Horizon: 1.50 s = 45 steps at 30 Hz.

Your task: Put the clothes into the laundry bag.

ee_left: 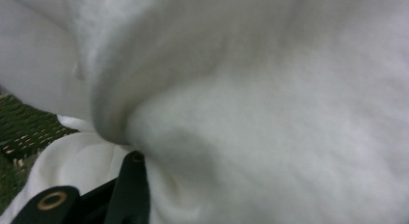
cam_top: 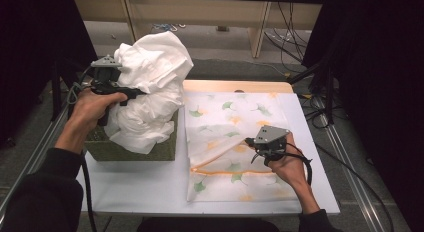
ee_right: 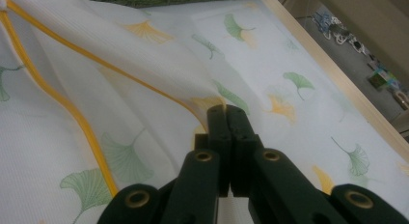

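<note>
- Grasping a white cloth (cam_top: 150, 87), the left hand-held gripper (cam_top: 134, 93) holds it above the green basket (cam_top: 160, 148) at nine o'clock on the desk (cam_top: 135, 184).
- The right hand-held gripper (cam_top: 248, 141) is clenched on the mesh laundry bag (cam_top: 225, 127), pinching its orange-zipper edge, at four o'clock.

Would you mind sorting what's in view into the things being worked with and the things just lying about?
In use:
- white cloth, gripped by the left gripper
- green woven basket beneath it
- leaf-print mesh bag, its orange-trimmed edge pinched by the right gripper

Lying about:
- cables on the floor
- wooden frame behind the table
</note>
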Motion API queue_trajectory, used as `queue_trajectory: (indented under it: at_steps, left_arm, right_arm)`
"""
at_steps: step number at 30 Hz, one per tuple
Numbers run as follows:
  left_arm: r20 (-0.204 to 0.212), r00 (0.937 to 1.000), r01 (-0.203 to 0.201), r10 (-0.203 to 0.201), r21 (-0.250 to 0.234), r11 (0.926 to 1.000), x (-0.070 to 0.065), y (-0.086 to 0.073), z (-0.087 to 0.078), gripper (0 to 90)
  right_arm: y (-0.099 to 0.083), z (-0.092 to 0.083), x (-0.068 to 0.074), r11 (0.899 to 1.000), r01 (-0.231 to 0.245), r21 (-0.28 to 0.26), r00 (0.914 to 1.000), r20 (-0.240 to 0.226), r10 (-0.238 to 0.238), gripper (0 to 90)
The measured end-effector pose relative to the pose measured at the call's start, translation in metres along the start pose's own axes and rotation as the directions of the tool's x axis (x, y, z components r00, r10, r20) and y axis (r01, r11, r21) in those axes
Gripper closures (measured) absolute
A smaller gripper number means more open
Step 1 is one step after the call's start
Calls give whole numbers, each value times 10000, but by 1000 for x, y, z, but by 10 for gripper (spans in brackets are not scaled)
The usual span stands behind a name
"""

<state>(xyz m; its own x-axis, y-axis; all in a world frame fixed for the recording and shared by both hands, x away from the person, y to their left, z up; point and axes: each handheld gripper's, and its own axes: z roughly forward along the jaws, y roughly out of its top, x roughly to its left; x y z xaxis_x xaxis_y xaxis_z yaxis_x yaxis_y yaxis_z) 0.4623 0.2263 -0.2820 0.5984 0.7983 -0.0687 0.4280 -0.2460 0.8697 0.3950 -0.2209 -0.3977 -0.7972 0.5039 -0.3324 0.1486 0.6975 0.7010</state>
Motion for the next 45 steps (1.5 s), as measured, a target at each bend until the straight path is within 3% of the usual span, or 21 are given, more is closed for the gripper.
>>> queue_trajectory:
  at_steps: [2, 6, 14, 15, 17, 18, 19, 20, 22, 25, 26, 28, 31, 32, 33, 35, 36, 37, 41, 44, 45]
  left_arm:
    - [193, 9997, -157, 159, -84, 9998, -8, 3, -6, 556]
    - [712, 9970, -275, 294, -280, 9992, -26, 7, -15, 556]
    - [1709, 9819, -746, 816, -465, 9961, -61, 7, -30, 556]
    - [2038, 9745, -866, 944, -466, 9952, -72, 6, -35, 555]
    - [2708, 9598, -633, 732, -452, 9970, -79, 3, -39, 553]
    - [2708, 9598, -633, 732, -452, 9970, -79, 3, -39, 554]
    - [3147, 9469, -584, 663, -345, 9977, -91, 0, -41, 554]
    - [3292, 9416, -624, 704, -349, 9974, -95, -2, -42, 553]
    - [3808, 9217, -630, 739, -409, 9972, -107, -7, -43, 553]
    - [4177, 9054, -723, 758, -241, 9971, -124, -15, -43, 553]
    - [4478, 8903, -816, 826, -215, 9964, -132, -19, -42, 553]
    - [4525, 8872, -930, 905, -166, 9955, -135, -21, -41, 552]
    - [5124, 8553, -1115, 763, 382, 9930, -156, -38, -29, 551]
    - [5124, 8553, -1115, 763, 382, 9930, -156, -38, -29, 551]
    - [5488, 8318, -1383, 831, 599, 9886, -168, -47, -23, 550]
    - [5943, 8015, -1420, 664, 812, 9865, -179, -57, -17, 549]
    - [5943, 8015, -1420, 664, 812, 9865, -179, -57, -17, 548]
    - [6186, 7825, -1666, 703, 992, 9810, -189, -68, -10, 546]
    - [6393, 7668, -2008, 575, 1539, 9675, -200, -88, 13, 541]
    - [6425, 7643, -2194, 551, 1787, 9591, -204, -99, 27, 538]
    - [6495, 7584, -2453, 547, 2066, 9472, -207, -110, 43, 534]
  right_arm:
    - [0, 0, -2, 9996, 257, -70, 9996, 98, -256, 900]
    - [0, 0, -2, 10000, 26, -63, 10000, 31, -26, 900]
    - [0, -2, -4, 9999, -102, -95, 9999, 125, 103, 900]
    - [0, -2, -6, 9996, 182, -199, 9998, 74, -181, 900]
    - [0, -2, -7, 9999, -113, -119, 9999, 101, 115, 900]
    - [0, -2, -7, 9999, -113, -119, 9999, 101, 115, 900]
    - [-1, -1, -8, 9999, -120, -121, 9999, 122, 122, 900]
    - [-1, -1, -9, 9999, -105, -79, 9999, 120, 106, 900]
    - [-1, -1, -9, 9998, -176, -71, 9998, 87, 176, 900]
    - [-1, -1, -11, 9997, -191, -141, 9997, 119, 193, 900]
    - [-1, -1, -11, 9996, -237, -159, 9997, 99, 238, 900]
    - [-2, 0, -12, 9994, -310, -177, 9995, 83, 311, 900]
    - [-3, 0, -14, 9984, -528, -206, 9986, 33, 529, 900]
    - [-3, 0, -14, 9984, -528, -206, 9986, 33, 529, 900]
    - [-3, 0, -18, 9987, -436, -281, 9990, 122, 440, 900]
    - [-4, 0, -20, 9978, -575, -343, 9983, 93, 579, 900]
    - [-4, 0, -20, 9978, -575, -343, 9983, 93, 579, 900]
    - [-6, 0, -23, 9973, -591, -429, 9981, 166, 599, 900]
    - [-5, -2, -25, 9951, -795, -579, 9967, 121, 804, 900]
    - [-5, -5, -25, 9934, -952, -641, 9952, 148, 963, 900]
    - [-3, -7, -27, 9939, -827, -735, 9965, 87, 835, 900]
